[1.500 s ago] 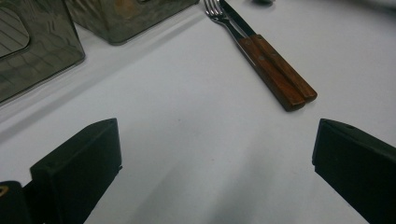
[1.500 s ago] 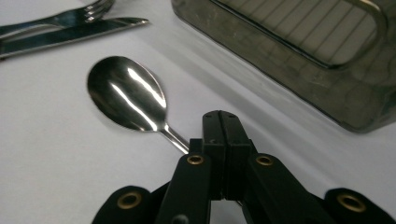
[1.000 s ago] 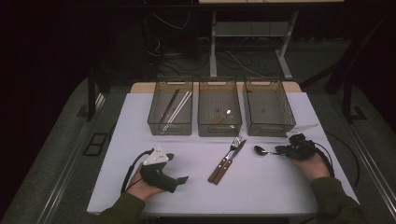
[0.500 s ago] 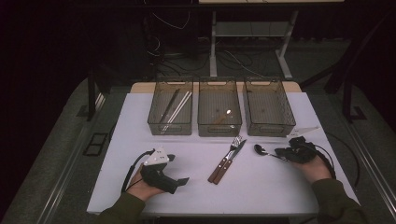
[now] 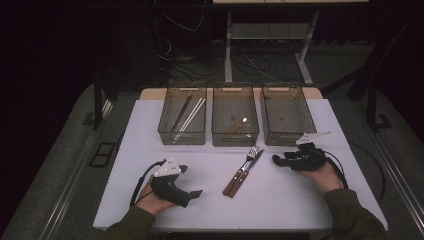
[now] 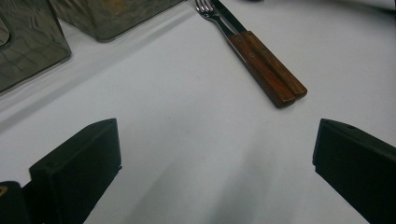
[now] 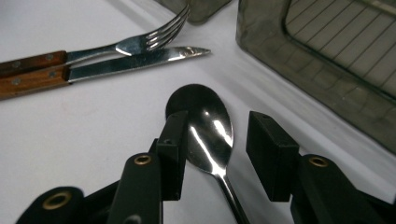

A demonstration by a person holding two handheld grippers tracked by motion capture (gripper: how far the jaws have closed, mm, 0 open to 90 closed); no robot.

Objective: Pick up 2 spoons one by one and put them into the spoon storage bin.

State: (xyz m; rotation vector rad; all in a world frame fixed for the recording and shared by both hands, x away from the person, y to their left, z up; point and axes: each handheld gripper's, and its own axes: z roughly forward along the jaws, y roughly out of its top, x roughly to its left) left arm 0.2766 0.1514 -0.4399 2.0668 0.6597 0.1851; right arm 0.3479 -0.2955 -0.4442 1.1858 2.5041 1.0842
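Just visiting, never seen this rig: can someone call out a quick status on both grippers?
Left gripper open, empty, on the table. Right gripper open, jaws astride the spoon, not clamped. Fork and knife lie between; three bins beyond.

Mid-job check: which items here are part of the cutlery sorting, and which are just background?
In the job:
spoon between the right gripper jaws
fork
knife
three bins
left gripper, open

Just lying about:
cables on the floor
table legs behind

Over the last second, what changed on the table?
Little. The right gripper drew slightly toward the person, jaws either side of the shiny metal spoon, not yet closed. The left gripper, the wooden-handled fork and the matching knife stayed put.
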